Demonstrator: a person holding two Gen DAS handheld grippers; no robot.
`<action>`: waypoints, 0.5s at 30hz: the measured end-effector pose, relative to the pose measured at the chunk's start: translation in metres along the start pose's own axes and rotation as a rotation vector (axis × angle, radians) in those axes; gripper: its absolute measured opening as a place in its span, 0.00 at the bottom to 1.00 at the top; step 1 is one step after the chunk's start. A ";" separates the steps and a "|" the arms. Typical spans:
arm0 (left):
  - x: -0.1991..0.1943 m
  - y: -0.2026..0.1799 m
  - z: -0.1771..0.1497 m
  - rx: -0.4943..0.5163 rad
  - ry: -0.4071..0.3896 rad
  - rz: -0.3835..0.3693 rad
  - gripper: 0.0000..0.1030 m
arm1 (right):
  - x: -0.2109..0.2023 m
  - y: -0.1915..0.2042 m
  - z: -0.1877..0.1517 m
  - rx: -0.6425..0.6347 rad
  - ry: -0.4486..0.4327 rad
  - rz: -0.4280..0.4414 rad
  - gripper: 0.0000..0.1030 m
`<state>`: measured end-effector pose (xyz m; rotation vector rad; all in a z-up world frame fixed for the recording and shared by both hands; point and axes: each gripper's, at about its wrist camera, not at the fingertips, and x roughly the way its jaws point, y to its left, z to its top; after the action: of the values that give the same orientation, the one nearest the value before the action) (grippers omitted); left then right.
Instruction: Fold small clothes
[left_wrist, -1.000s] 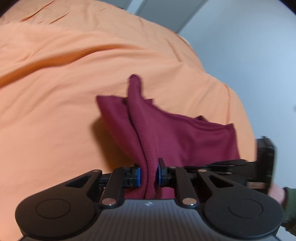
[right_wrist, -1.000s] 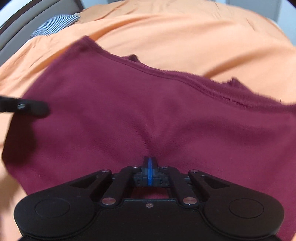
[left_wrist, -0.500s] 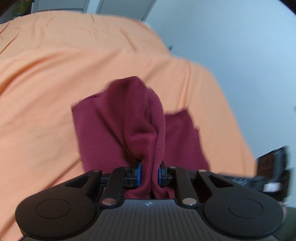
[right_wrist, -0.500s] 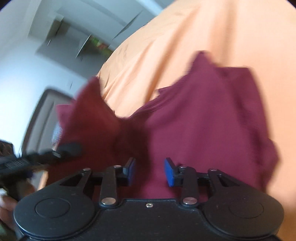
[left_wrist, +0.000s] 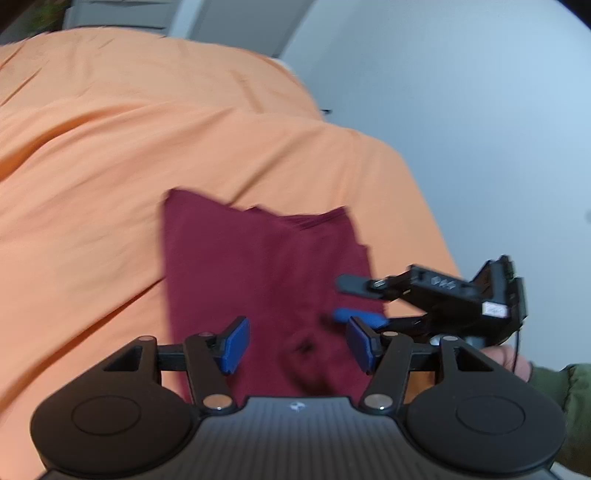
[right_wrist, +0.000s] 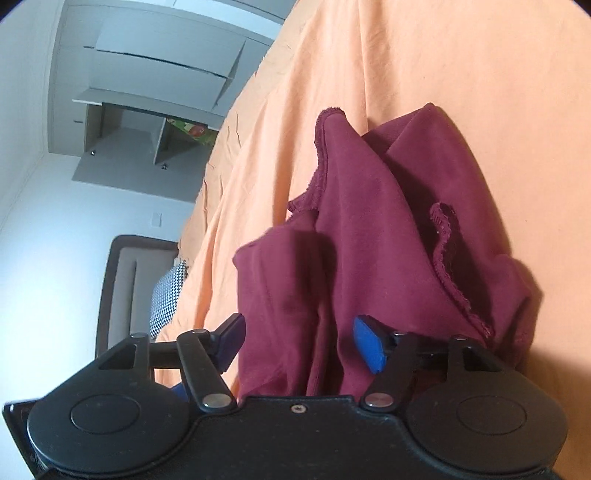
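Two grippers show in the left wrist view: the left gripper (left_wrist: 295, 345) hangs over a dark red knit garment (left_wrist: 258, 266) lying folded on the orange bedsheet (left_wrist: 110, 166), its jaws opening, pads clear of the cloth; the right gripper (left_wrist: 360, 299) stands just right, jaws apart. From the right wrist view, the right gripper (right_wrist: 299, 343) is opening too, with a raised ridge of the garment (right_wrist: 388, 206) between its blue pads (right_wrist: 367, 349), seemingly untouched. The release after a fold seems in hand; next, flattening the bunched near part.
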<state>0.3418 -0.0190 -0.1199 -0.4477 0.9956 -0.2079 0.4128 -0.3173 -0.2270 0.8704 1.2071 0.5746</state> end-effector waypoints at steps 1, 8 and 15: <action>-0.001 0.010 -0.005 -0.029 0.010 0.020 0.61 | 0.002 0.001 0.000 -0.012 0.005 -0.010 0.67; 0.003 0.057 -0.026 -0.140 0.063 0.122 0.61 | 0.026 0.014 -0.002 -0.100 0.034 -0.042 0.63; 0.012 0.076 -0.029 -0.177 0.076 0.149 0.61 | 0.050 0.030 -0.005 -0.173 0.082 -0.093 0.34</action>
<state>0.3211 0.0365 -0.1771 -0.5270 1.1223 -0.0021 0.4243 -0.2603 -0.2303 0.6467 1.2454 0.6338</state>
